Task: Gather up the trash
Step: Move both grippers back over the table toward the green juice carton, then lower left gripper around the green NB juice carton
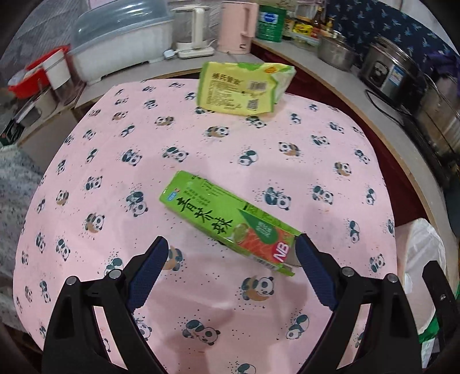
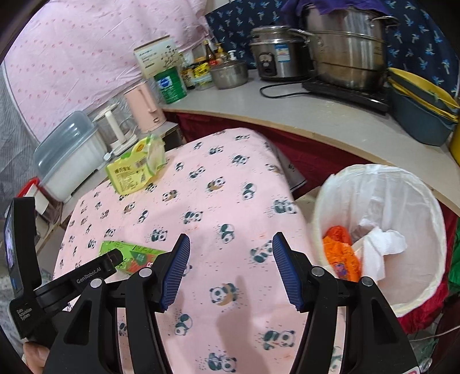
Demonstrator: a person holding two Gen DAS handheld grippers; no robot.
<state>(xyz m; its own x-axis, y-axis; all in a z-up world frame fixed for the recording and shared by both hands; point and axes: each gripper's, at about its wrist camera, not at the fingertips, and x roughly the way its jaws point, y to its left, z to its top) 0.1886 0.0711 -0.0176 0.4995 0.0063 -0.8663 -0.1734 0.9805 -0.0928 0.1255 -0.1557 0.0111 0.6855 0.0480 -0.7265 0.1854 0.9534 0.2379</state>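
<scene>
A green carton [image 1: 227,221] lies flat on the pink panda tablecloth [image 1: 115,178]. My left gripper [image 1: 231,248] is open, its right finger [image 1: 312,264] touching the carton's near end. A yellow-green packet [image 1: 244,85] lies at the table's far edge. In the right wrist view my right gripper [image 2: 231,247] is open and empty above the cloth [image 2: 230,201], with the carton [image 2: 129,256] to its left and the packet [image 2: 135,168] far left. A white-lined trash bin [image 2: 382,236] holding orange and white waste stands to the right.
A counter [image 2: 287,115] curves behind the table with a pink kettle [image 1: 238,26], green tin [image 1: 270,23], rice cooker [image 2: 279,54], steel pots [image 2: 345,43] and a lidded plastic box [image 1: 120,37]. The left gripper's body [image 2: 23,259] shows at the left.
</scene>
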